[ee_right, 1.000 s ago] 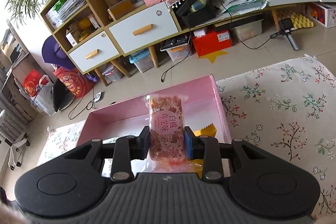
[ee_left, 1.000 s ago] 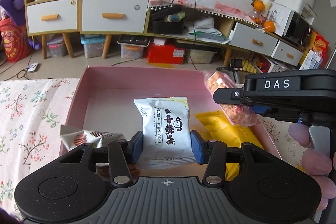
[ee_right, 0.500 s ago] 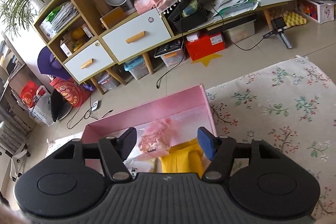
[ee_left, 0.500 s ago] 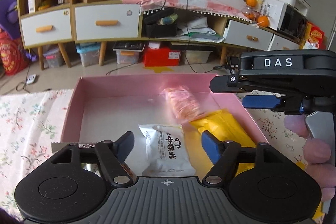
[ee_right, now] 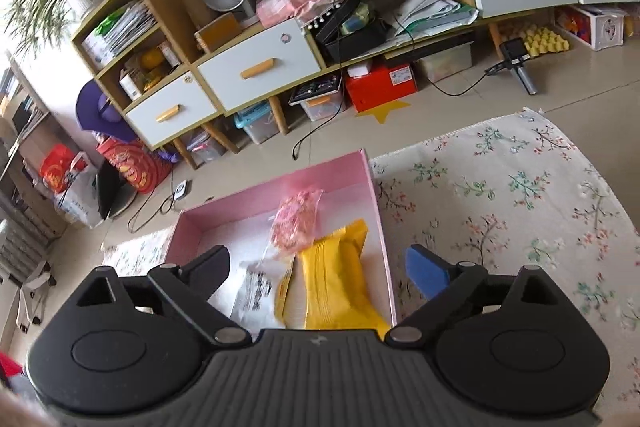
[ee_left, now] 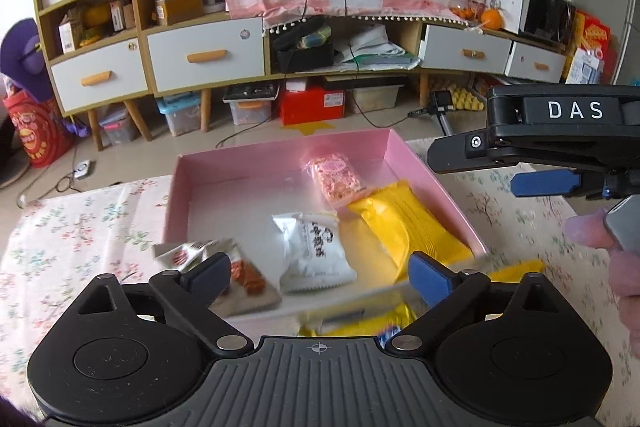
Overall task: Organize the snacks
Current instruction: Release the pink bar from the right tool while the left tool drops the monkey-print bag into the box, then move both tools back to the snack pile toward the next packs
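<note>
A pink box (ee_left: 172,187) (ee_right: 374,195) lies on the flowered cloth and holds several snack packs. Inside it lie a white pack with dark lettering (ee_left: 314,251) (ee_right: 256,293), a pink pack (ee_left: 336,179) (ee_right: 298,219), a yellow pack (ee_left: 404,225) (ee_right: 340,279) and a white-and-red pack (ee_left: 212,259) at the near left. My left gripper (ee_left: 320,277) hangs above the box's near edge, its jaws opening wide with nothing pressed between them. My right gripper (ee_right: 318,269) hovers over the yellow pack, jaws likewise opening and holding nothing. From the left wrist view, the right gripper (ee_left: 532,155) shows side-on at the right.
More yellow wrapping (ee_left: 360,319) lies just below the box's near edge. A person's fingers (ee_left: 600,231) hold the right gripper's handle. Flowered cloth (ee_right: 520,195) spreads to the right of the box. Beyond the table stand low cabinets (ee_left: 200,59) and floor clutter.
Both grippers opened and let go: the white pack dropped from the left one and the pink pack from the right one into the box. Both grippers then pulled up and back.
</note>
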Motion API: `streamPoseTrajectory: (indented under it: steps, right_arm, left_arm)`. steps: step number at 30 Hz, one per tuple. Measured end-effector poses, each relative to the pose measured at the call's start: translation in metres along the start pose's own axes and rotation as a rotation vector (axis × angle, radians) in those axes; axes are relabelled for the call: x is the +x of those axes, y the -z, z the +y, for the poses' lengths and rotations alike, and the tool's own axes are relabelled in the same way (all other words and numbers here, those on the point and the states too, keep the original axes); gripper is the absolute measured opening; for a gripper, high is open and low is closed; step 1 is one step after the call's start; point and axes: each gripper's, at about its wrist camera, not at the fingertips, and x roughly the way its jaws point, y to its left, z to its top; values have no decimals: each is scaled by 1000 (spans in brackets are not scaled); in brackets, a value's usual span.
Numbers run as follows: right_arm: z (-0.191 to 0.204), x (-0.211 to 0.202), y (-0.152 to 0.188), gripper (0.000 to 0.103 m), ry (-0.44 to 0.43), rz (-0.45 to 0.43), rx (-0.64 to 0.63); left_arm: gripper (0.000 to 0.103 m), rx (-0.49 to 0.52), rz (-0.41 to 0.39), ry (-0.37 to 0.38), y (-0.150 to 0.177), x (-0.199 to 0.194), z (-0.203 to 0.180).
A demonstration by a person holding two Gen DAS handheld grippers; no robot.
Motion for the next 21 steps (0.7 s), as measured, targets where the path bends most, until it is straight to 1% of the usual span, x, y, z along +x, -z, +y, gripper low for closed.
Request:
streamPoseTrajectory:
  steps: [6, 11, 17, 21]
  right_arm:
    - [6, -21, 9, 98, 16, 15, -63]
    - [4, -34, 19, 100, 22, 26, -101]
    - [-1, -43, 32, 101, 41, 53, -121]
    - [-10, -47, 46, 102, 62, 59, -122]
  left_arm:
    - [99, -5, 25, -34, 12, -28, 0]
    - [99, -53, 80, -60, 24, -41, 5]
    - [99, -108, 103, -24, 48, -63, 12]
    - [99, -129, 82, 7, 65, -75, 16]
